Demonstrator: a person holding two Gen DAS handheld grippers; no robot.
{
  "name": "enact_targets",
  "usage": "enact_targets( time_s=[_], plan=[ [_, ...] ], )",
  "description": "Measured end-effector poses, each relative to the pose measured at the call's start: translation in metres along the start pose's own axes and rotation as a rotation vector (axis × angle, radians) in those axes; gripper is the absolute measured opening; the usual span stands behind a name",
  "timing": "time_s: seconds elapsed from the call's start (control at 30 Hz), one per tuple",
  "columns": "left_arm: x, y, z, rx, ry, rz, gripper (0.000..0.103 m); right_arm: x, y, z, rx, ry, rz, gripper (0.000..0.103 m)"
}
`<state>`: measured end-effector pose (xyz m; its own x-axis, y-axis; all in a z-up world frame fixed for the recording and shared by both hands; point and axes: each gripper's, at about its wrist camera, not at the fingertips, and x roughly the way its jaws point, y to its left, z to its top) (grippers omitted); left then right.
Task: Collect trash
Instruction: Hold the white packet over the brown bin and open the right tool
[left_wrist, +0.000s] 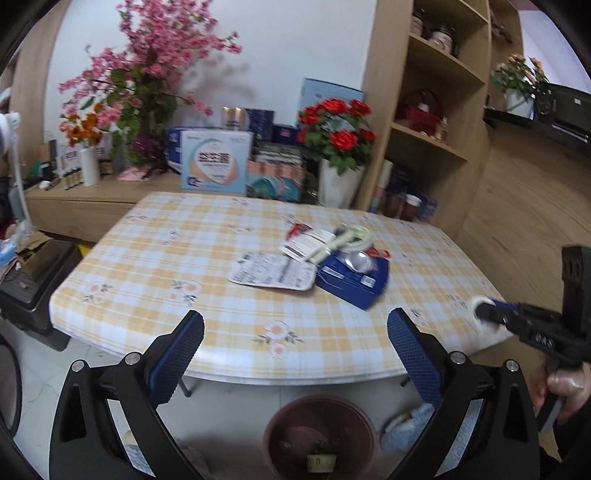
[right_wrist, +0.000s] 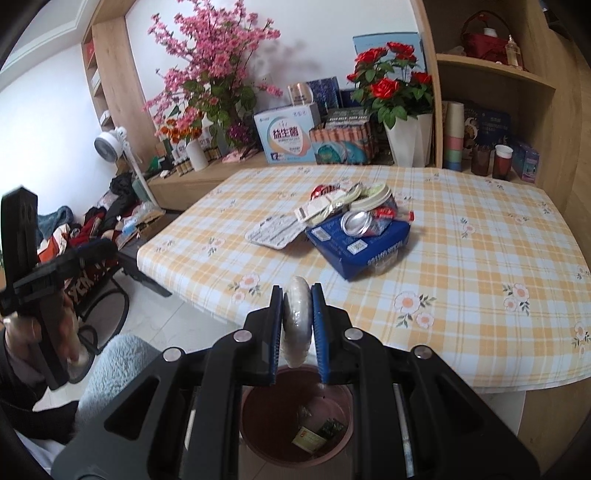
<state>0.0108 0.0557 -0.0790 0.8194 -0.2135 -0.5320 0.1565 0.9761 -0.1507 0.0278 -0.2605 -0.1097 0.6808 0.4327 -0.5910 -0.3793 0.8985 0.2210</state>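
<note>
Left wrist view:
left gripper (left_wrist: 295, 343): jaws spread wide, nothing between them; it hangs over the near edge of the counter (left_wrist: 147, 258), likely freed for the next pick.
trash pile (left_wrist: 314, 262): on the counter beyond the left gripper; printed tray, blue box, crushed can, wrappers lying together.
bin (left_wrist: 321, 435): brown, on the floor below the counter's near edge, a few scraps inside.
right gripper (left_wrist: 487, 314): at the counter's right edge, clamped on a white wad.

Right wrist view:
right gripper (right_wrist: 297, 321): jaws nearly closed, pinching the white wad (right_wrist: 295, 317) edge-on.
bin (right_wrist: 295, 424): directly below the wad, so a release should drop it in.
trash pile (right_wrist: 343, 225): mid-counter, beyond the wad.
</note>
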Motion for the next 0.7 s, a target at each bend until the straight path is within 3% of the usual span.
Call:
enact_targets(
  time_s=[0.37, 0.7],
  plan=[
    [-0.001, 0.021, -0.002, -0.033, -0.034, 0.115, 0.097, 0.017, 0.007, -0.019, -0.006, 0.078, 0.013, 0.019],
    [-0.003, 0.024, -0.006, -0.041, -0.041, 0.139, 0.097, 0.021, 0.019, -0.024, -0.018, 0.108, 0.041, 0.019]
  ],
)
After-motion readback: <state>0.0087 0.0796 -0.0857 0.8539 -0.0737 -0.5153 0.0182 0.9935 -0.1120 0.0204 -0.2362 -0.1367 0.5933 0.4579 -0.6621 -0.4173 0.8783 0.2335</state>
